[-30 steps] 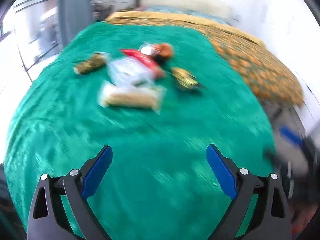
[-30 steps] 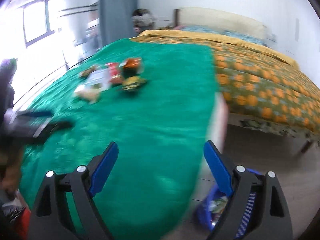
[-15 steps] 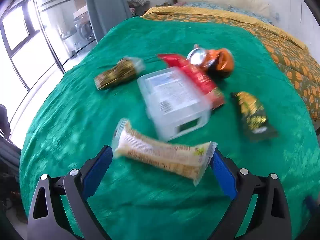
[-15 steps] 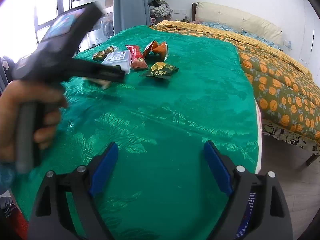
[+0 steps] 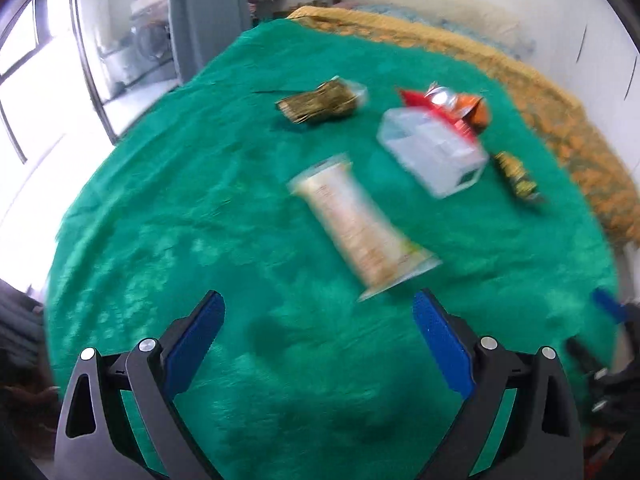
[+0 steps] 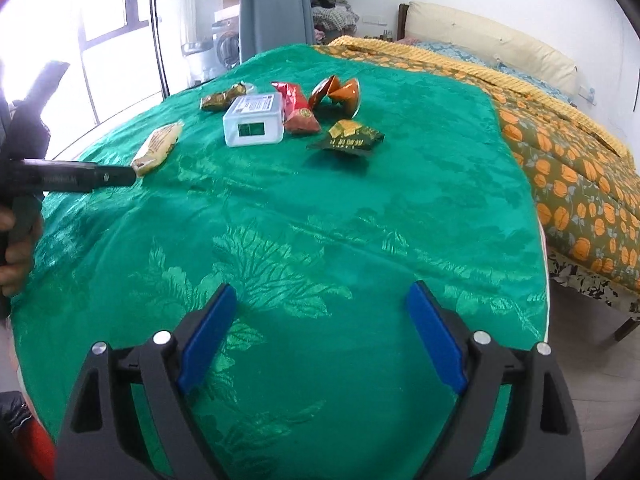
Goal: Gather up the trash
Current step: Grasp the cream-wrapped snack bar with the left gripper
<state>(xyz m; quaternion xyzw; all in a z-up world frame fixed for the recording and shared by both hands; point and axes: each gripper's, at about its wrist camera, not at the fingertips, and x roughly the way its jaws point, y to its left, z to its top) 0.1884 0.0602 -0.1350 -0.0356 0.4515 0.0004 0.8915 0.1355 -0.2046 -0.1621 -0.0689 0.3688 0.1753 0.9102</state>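
Observation:
Several pieces of trash lie on a green bedspread (image 6: 320, 220). In the left wrist view a long beige cracker pack (image 5: 360, 232) lies just ahead of my open left gripper (image 5: 318, 304), nothing between its blue pads. Beyond it are a clear plastic box (image 5: 434, 152), a gold-brown wrapper (image 5: 320, 102), a red packet (image 5: 416, 98), an orange bag (image 5: 472, 108) and a dark green-gold packet (image 5: 518, 178). My right gripper (image 6: 320, 300) hangs open over bare cloth, well short of the cracker pack (image 6: 158, 146), the box (image 6: 254, 120) and the green-gold packet (image 6: 348, 138).
An orange-patterned quilt (image 6: 568, 160) covers the bed's right side, with a pillow (image 6: 492, 46) at the headboard. Floor (image 6: 592, 368) shows past the right edge. A window and grey curtain (image 6: 276, 4) stand at the far left. A hand (image 6: 16, 248) holds the left gripper's handle.
My left gripper has swung leftwards and the cracker pack now lies diagonally ahead instead of across the fingertips. The right view has barely shifted; the left tool has dropped lower in it.

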